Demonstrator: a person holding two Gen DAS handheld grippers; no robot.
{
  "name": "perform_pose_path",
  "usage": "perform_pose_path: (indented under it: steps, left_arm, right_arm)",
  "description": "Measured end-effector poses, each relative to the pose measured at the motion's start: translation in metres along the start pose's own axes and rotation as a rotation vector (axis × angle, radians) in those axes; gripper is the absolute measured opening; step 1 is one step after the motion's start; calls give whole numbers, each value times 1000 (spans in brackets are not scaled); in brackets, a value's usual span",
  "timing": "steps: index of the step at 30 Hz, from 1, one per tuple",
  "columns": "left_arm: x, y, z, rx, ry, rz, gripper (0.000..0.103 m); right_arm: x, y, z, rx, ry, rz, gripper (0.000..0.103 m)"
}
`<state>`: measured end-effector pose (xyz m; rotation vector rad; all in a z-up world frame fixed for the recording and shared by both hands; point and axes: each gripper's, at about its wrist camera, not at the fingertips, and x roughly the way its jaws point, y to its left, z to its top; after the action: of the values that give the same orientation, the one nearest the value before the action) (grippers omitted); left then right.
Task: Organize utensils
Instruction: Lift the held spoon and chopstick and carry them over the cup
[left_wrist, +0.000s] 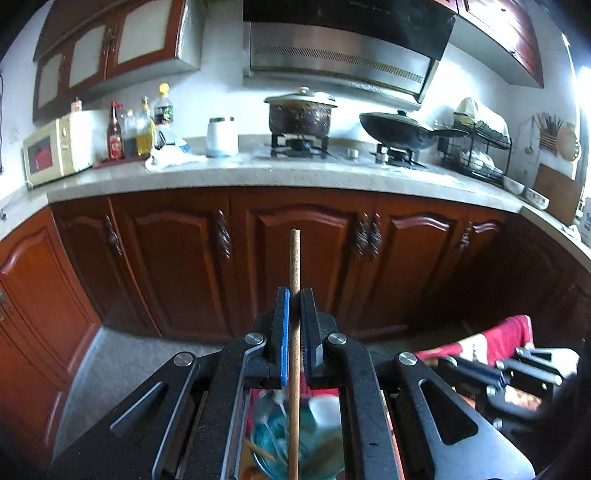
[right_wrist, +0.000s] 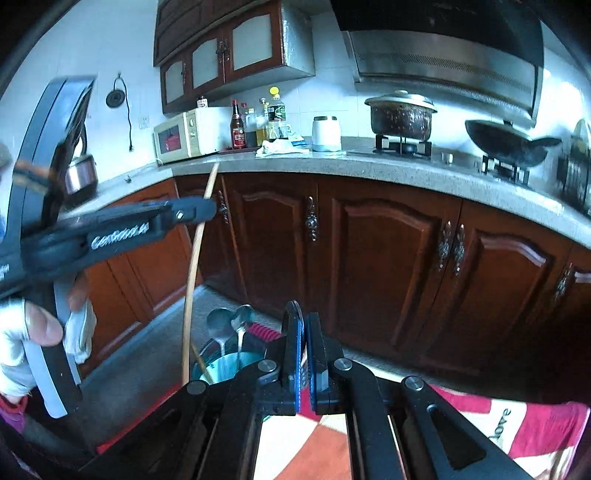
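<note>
Above the cup (right_wrist: 225, 365), the left tool (left_wrist: 294, 295) clamps a chopstick (left_wrist: 294, 258) upright.

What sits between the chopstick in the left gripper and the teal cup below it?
Nothing visible. The left gripper is shut on the chopstick, which hangs over the teal cup. That cup already holds spoons and another stick, so the opening is partly taken.

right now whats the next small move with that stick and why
Probably lower the left hand-held gripper, since its jaws are shut on the wooden chopstick, whose lower end hangs over the teal cup that holds spoons.
</note>
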<state>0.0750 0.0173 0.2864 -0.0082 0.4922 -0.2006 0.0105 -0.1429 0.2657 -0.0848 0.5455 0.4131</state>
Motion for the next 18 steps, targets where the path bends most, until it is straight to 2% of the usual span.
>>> perform_pose_path:
  steps: [7,11,18]
  left_arm:
    - [29,14,-21,-36,-28,18,5]
    - [37,14,-38,-46,-14,18,4]
    - [45,14,-57,-58,16,7,4]
  right_arm:
    - [32,24,-5,-113,17,-44,2]
    - [42,39,-17,-191,25,-61,2]
    - [63,42,-34,-184,67,-48,2]
